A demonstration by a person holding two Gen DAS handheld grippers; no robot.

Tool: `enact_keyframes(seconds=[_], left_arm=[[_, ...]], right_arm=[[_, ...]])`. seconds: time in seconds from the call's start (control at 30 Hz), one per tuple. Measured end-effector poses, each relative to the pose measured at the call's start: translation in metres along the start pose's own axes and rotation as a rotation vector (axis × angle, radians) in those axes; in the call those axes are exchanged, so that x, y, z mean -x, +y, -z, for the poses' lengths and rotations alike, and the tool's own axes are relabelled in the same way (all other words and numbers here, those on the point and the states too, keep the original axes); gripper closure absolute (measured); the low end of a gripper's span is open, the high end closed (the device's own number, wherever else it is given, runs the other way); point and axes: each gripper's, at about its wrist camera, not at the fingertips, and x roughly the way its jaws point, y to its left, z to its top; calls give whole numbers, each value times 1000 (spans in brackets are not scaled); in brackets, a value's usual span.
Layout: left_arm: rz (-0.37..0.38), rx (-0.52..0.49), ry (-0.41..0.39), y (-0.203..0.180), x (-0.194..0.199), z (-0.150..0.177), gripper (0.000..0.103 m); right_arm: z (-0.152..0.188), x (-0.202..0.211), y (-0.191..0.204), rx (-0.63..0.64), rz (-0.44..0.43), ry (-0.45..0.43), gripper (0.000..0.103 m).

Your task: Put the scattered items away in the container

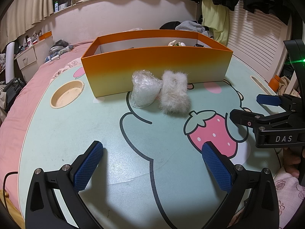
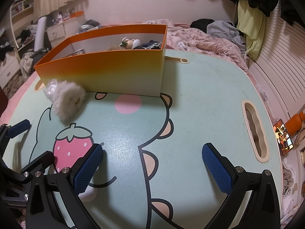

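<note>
White letters "DAS" stand on the black body of the right gripper (image 1: pixel 246 112), seen from the left wrist; a small label on the fluffy pouch (image 2: pixel 69 100) is illegible

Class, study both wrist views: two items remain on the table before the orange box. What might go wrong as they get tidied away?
1. The bubble-wrap bundle and fluffy pouch lie touching, so the open left hand-held gripper may snag both or knock one away.
2. Both sit against the orange box wall; pushing in could shove the light box.
3. The right hand-held gripper is close by; the two could collide.
</note>
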Motion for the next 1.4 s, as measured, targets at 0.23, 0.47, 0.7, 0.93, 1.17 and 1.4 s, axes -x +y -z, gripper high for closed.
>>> enact_keyframes(seconds=[0.23, 0.47, 0.7, 0.93, 1.17, 1.4], left_arm=[[9, 5, 1, 1, 2, -1, 0], [67, 35, -52, 13, 18, -12, 1], [17, -14, -78, 27, 23, -36, 22], [66, 0, -57, 30, 4, -58, 31], [59, -35, -6, 13, -23, -72, 48], [119, -69, 80, -3, -48, -76, 71]], right_arm=[[0, 0, 0, -1, -1, 0, 0], [-1, -1, 0, -3, -5, 0, 0], [-1, 0, 0, -3, -6, 0, 0], [-1, 0, 0, -4, -6, 0, 0], [0, 0, 0, -3, -6, -1, 0], [0, 0, 0, -4, -6, -1, 0]])
